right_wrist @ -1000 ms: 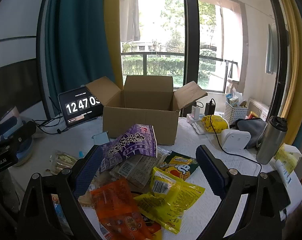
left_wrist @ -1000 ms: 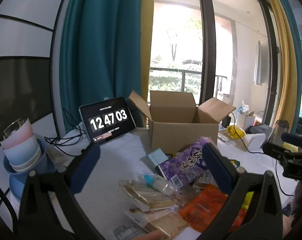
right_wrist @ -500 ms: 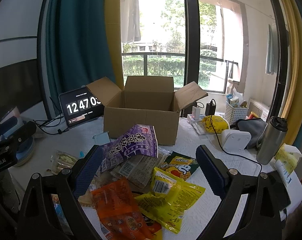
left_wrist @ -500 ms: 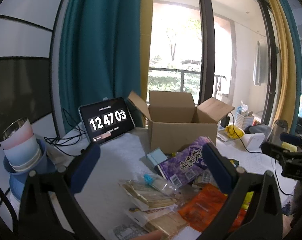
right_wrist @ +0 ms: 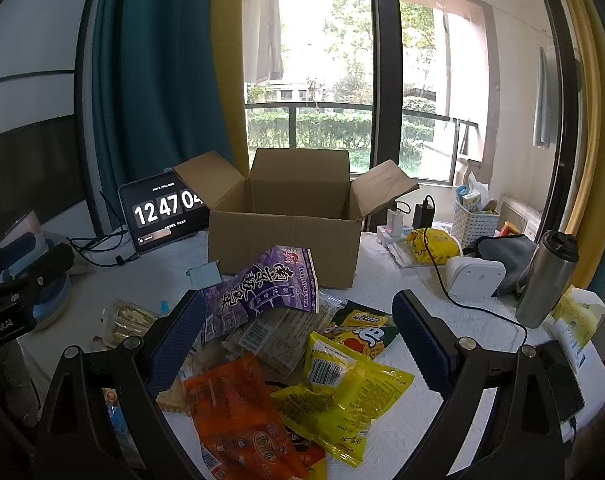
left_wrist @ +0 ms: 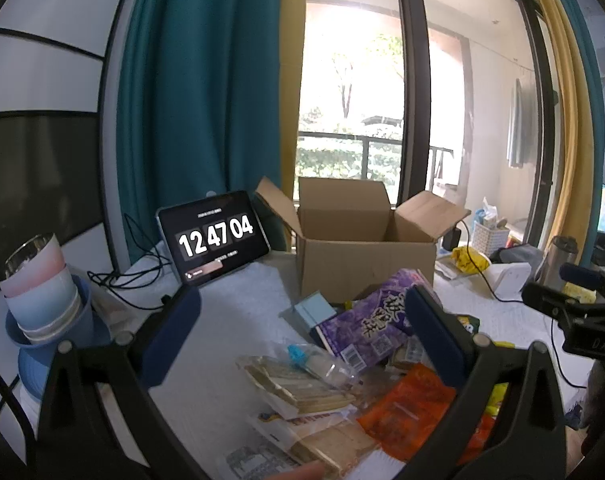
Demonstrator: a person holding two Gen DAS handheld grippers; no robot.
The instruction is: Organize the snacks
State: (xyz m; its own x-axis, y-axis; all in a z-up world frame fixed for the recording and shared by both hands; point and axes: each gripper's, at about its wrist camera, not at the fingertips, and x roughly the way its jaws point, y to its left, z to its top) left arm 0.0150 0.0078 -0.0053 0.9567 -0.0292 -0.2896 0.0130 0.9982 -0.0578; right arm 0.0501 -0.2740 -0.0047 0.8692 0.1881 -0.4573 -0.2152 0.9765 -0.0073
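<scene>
An open cardboard box (left_wrist: 362,252) (right_wrist: 286,240) stands at the back of the white table. In front of it lies a pile of snack packets: a purple bag (left_wrist: 366,324) (right_wrist: 262,288), an orange packet (left_wrist: 406,412) (right_wrist: 238,412), a yellow packet (right_wrist: 342,388), a green-and-yellow packet (right_wrist: 362,326), and clear packs of biscuits (left_wrist: 298,380). My left gripper (left_wrist: 302,332) hovers open over the left side of the pile, holding nothing. My right gripper (right_wrist: 298,336) hangs open above the middle of the pile, also holding nothing.
A tablet (left_wrist: 214,236) showing a clock leans left of the box, with cables (left_wrist: 126,276) beside it. Stacked cups (left_wrist: 42,288) stand at far left. A steel flask (right_wrist: 546,276), a white device (right_wrist: 474,276), a white basket (right_wrist: 474,220) and a yellow bag sit on the right.
The clock on the tablet has ticked from 12 47 03 to 12 47 04. Both grippers have barely moved and stay open.
</scene>
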